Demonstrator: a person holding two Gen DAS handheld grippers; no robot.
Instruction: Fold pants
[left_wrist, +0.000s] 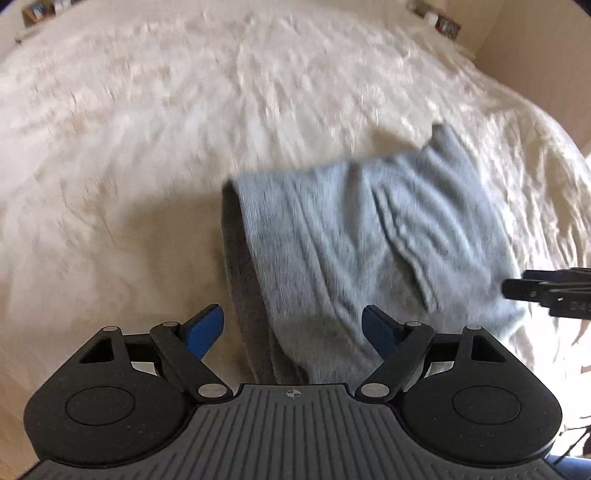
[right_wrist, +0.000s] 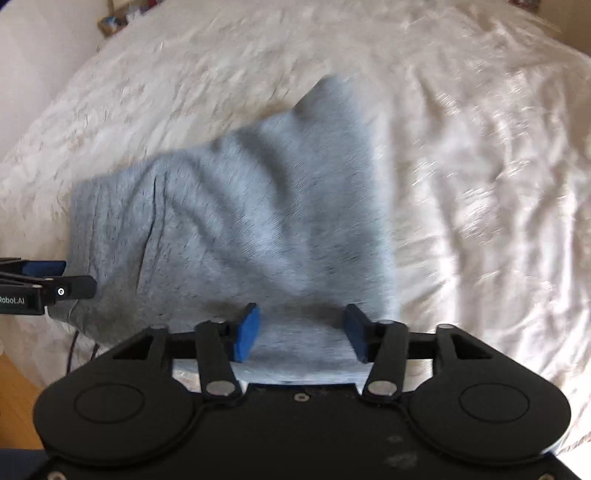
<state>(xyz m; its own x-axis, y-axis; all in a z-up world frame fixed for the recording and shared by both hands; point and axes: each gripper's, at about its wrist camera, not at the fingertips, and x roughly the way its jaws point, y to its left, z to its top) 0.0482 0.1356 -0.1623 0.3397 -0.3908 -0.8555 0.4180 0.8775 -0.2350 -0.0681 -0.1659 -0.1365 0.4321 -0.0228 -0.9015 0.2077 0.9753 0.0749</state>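
Observation:
Grey pants (left_wrist: 362, 236) lie folded in a thick bundle on a cream bedspread (left_wrist: 147, 129). My left gripper (left_wrist: 293, 332) is open, with its blue pads on either side of the bundle's near left edge, just above the cloth. My right gripper (right_wrist: 301, 334) is open over the bundle's near edge (right_wrist: 258, 221), with cloth showing between its blue pads. The right gripper also shows at the right edge of the left wrist view (left_wrist: 546, 291). The left gripper shows at the left edge of the right wrist view (right_wrist: 48, 284). Both views are blurred.
The bedspread (right_wrist: 480, 184) is wrinkled and fills most of both views. A beige wall (left_wrist: 535, 55) stands at the far right. Small items sit on a shelf (left_wrist: 439, 18) past the bed. Wooden floor (right_wrist: 14, 398) shows at the near left.

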